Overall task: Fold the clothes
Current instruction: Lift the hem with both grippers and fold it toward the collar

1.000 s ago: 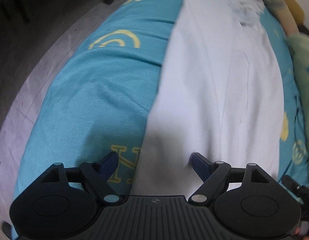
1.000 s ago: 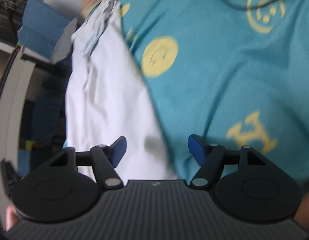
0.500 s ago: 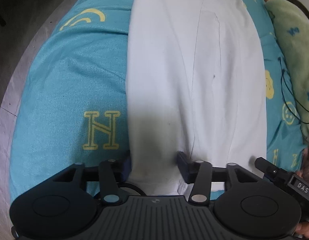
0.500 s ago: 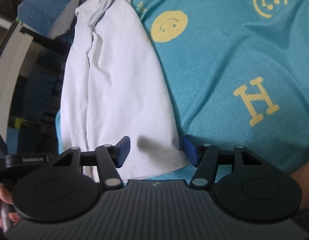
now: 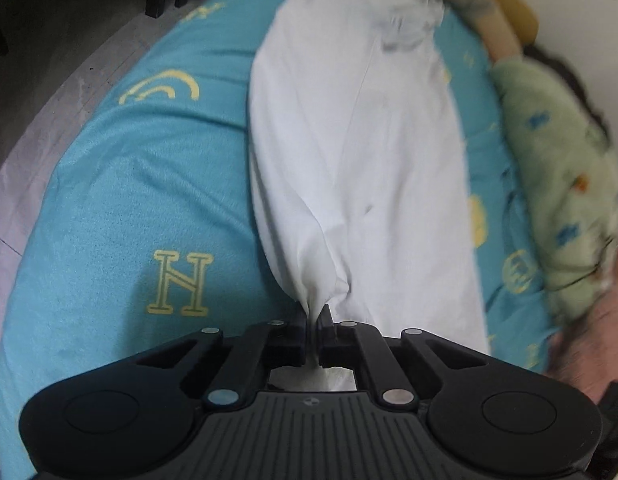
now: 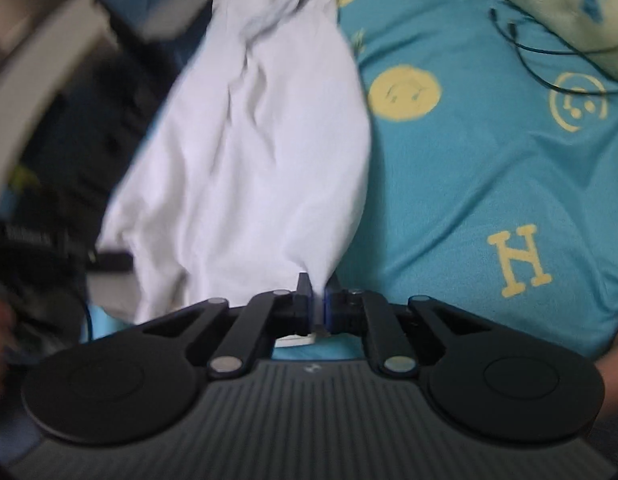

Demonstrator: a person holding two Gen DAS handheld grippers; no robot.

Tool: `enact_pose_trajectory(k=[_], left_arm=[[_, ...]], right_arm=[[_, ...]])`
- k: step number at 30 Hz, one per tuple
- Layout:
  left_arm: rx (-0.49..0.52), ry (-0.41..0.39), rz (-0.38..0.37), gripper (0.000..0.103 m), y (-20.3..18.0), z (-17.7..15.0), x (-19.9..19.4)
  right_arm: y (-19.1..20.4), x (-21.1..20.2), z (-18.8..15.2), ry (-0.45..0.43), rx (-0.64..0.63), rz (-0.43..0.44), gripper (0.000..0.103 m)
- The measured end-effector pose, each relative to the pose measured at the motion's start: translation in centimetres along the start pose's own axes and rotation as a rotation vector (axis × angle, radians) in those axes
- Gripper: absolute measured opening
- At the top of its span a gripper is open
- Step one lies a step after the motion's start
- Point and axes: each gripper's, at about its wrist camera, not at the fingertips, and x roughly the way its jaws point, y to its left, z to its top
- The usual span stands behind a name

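A: Where does the white garment (image 5: 361,152) lie?
B: Lengthwise on the blue bedsheet (image 5: 141,200).

A: And each gripper?
B: Left gripper (image 5: 314,322) and right gripper (image 6: 317,300) are both clenched on the garment's near edge, bunching it.

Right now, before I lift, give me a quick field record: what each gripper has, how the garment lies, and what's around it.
left gripper: shut on the white garment, pinching a bunched near corner
right gripper: shut on the same garment, at its other near corner
garment state: long and narrow, stretching away from both grippers, far end crumpled
surface: teal bedsheet with yellow letters and smiley faces
nearby: green blanket beside the garment; black cable on the sheet
image quality: motion blur in both views
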Motion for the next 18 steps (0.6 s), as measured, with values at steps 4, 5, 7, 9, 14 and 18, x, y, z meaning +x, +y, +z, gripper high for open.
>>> enact_pose_trajectory(k=[4,5,7,9,14,18], left_arm=[[-0.041,-0.125,-0.119,0.004,-2.1,-0.4,-5.2],[-0.044,-0.152,-0.144,0.004,-2.5,-0.5,-6.4],[-0.047,-0.2,-0.193,0.004,-3.2,-0.9,-8.9],[-0.037,-0.229,-0.224,0.004,-4.0,-2.6,-11.0],[-0.02,-0.271,-0.263,0.004,-5.7,-9.4,-14.7],[-0.055,-0.254,-0.294,0.004,-3.0,-15.2,-13.7]], right_arm=[[0.7,-6.1,2.2,-0.128,-0.005,0.077,0.008],[1.0,-7.8,2.6,-0.165,-0.008,0.088,0.008],[1.6,-11.0,3.3,-0.234,-0.012,0.107,0.008],[2.2,-13.9,3.4,-0.294,-0.018,0.123,0.008],[1.8,-18.9,0.1,-0.369,-0.036,0.138,0.008],[0.1,-20.8,-4.6,-0.379,-0.021,0.145,0.008]])
